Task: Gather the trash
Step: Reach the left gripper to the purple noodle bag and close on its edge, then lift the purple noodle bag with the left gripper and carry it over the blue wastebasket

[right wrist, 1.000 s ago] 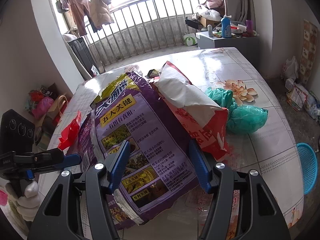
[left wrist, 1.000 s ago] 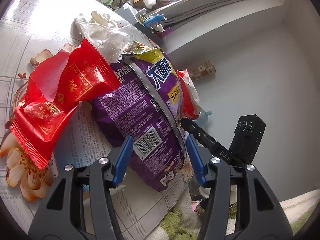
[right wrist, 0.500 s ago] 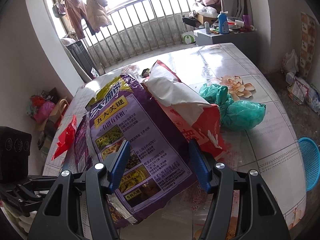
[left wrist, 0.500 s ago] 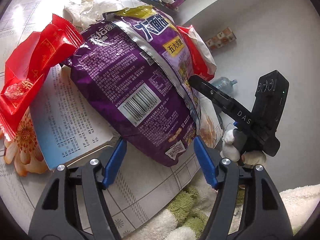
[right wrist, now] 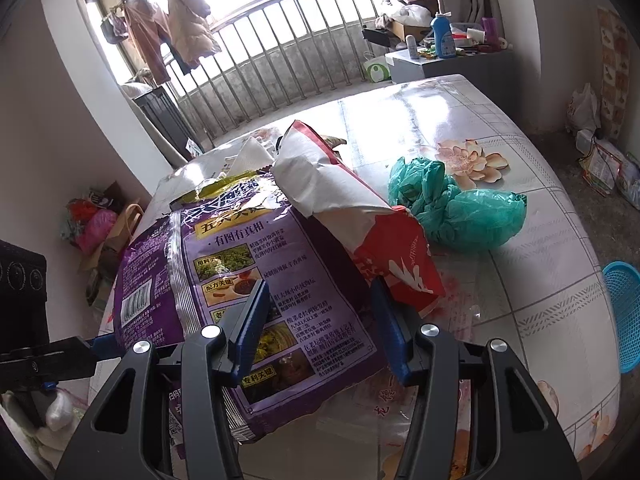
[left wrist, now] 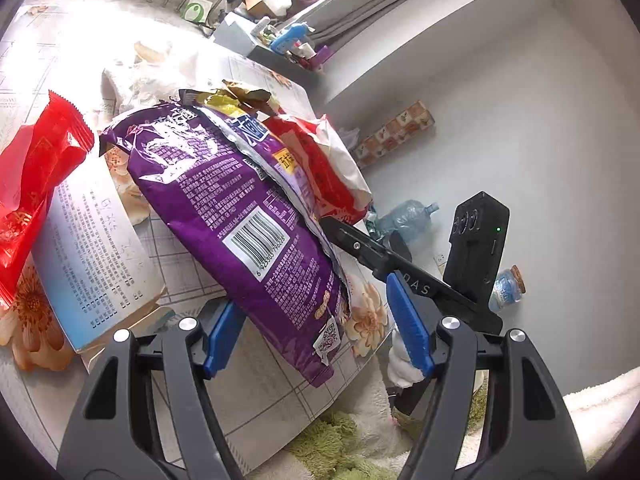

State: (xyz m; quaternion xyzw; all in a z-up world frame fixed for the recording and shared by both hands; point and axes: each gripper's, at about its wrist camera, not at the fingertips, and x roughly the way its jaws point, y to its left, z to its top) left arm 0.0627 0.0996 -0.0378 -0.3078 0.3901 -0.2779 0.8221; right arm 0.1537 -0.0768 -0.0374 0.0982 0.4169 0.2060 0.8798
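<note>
Purple bag [right wrist: 240, 280] lying lengthwise straight ahead, near end between half-open right gripper [right wrist: 320, 328] jaws, just closing, ungripped; left gripper [left wrist: 316, 332] open beside it.

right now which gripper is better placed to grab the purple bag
Right. The right gripper already straddles the purple bag, its jaws just closing around it; the left gripper only frames the bag's corner.
</note>
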